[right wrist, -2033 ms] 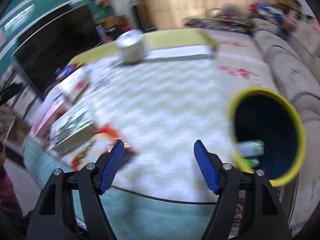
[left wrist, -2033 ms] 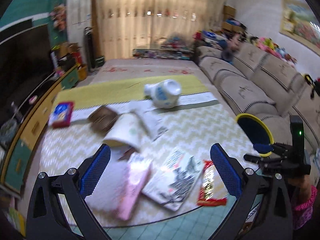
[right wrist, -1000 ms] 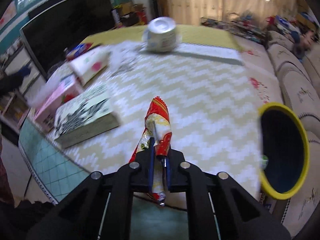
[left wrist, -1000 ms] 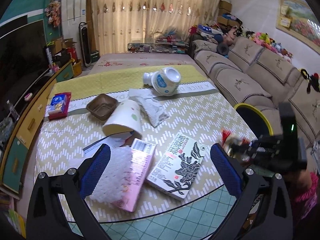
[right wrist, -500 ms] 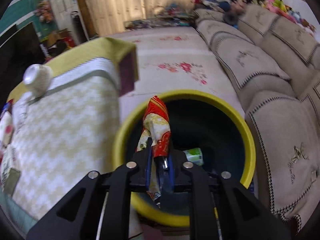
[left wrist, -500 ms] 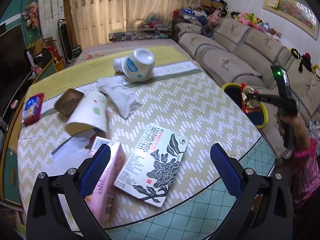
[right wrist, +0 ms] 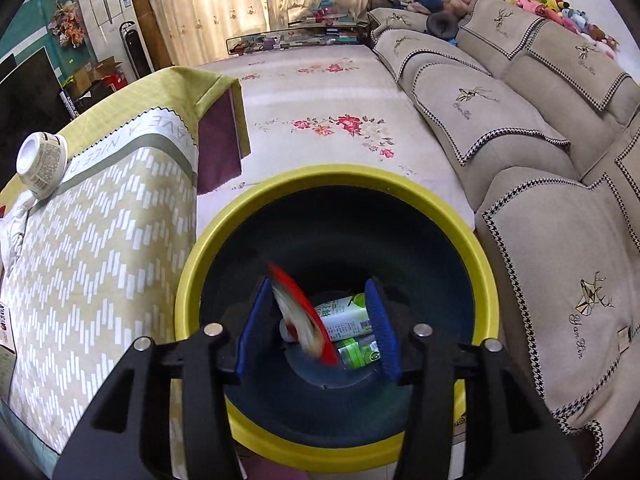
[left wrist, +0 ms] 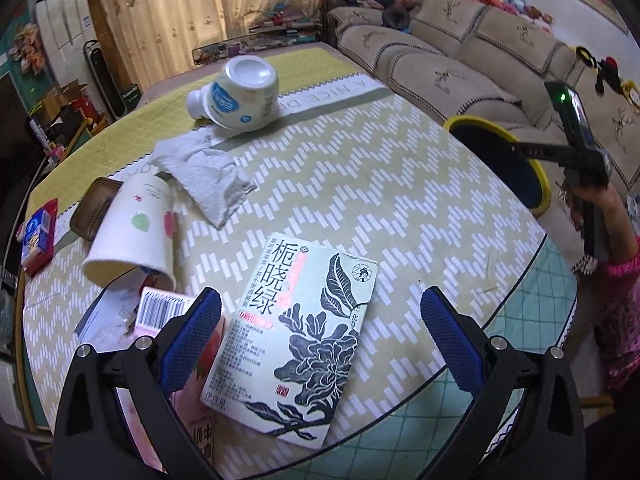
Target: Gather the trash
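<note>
My right gripper [right wrist: 318, 286] hangs over the yellow-rimmed dark bin [right wrist: 188, 264], and its jaws are opening. A red and white wrapper [right wrist: 300, 320] shows blurred between the pads, loose and tilted, with neither pad pressing on it. Green and white packaging [right wrist: 344, 316] lies at the bin's bottom. My left gripper [left wrist: 320, 298] is open above a pale green box with a black flower print [left wrist: 304, 340] on the table. A tipped paper cup [left wrist: 136, 232], a crumpled tissue [left wrist: 200, 172] and a white and blue tub [left wrist: 236, 96] lie farther back.
A pink box [left wrist: 160, 312] sits by my left finger, with a brown dish [left wrist: 94, 208] and a red packet [left wrist: 38, 236] at the left edge. The bin [left wrist: 540, 184] stands on the floor between the table [left wrist: 400, 184] and a beige sofa [right wrist: 540, 152]. A person's hand [left wrist: 592, 200] holds the right gripper.
The right gripper carried the red wrapper from over the table to above the bin and its jaws parted, freeing the wrapper. The left gripper sank closer to the green box.
</note>
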Demonstrator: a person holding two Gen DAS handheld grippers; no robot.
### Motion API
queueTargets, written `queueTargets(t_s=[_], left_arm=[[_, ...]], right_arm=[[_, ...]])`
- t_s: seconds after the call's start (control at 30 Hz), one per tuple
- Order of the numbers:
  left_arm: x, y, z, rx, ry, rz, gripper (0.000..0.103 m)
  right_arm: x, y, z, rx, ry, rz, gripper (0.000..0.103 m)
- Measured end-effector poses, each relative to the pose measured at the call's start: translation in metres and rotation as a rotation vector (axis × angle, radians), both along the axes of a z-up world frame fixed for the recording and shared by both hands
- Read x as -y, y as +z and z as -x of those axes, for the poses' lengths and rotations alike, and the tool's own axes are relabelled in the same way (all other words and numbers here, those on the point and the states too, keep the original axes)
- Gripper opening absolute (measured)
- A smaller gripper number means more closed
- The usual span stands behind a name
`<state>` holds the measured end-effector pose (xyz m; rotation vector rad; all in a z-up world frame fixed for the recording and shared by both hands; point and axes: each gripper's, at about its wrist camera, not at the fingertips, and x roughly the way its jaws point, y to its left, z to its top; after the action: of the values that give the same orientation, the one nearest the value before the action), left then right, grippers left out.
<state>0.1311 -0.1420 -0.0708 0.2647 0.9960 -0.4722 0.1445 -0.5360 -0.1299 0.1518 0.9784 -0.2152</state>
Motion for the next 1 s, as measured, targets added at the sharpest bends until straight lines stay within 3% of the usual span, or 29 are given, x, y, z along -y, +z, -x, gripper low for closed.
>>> queueTargets(t_s=[0.1, 0.33, 0.57, 0.73, 1.0], left_arm=[[0.003, -0.005, -0.006, -0.016, -0.018, -0.021, 0.098], [0.006, -0.014, -0.019, -0.034, -0.057, -0.078, 0.098], [0.019, -0.024, -0.029, -0.06, -0.156, -0.145, 0.098], [0.03, -0.04, -0.042, -0.116, -0.215, -0.181, 0.098], [0.03, -0.043, -0.05, -0.168, -0.223, -0.153, 0.091]], right_arm=[[-0.001, 0.002, -0.001, -0.003, 0.003, 0.003, 0.054], [-0.006, 0.003, -0.001, 0.001, 0.018, -0.005, 0.054], [-0.006, -0.002, -0.002, -0.006, 0.025, -0.022, 0.055], [-0.007, -0.006, -0.001, -0.011, 0.031, -0.029, 0.055], [-0.004, -0.007, -0.001, -0.007, 0.034, -0.042, 0.056]])
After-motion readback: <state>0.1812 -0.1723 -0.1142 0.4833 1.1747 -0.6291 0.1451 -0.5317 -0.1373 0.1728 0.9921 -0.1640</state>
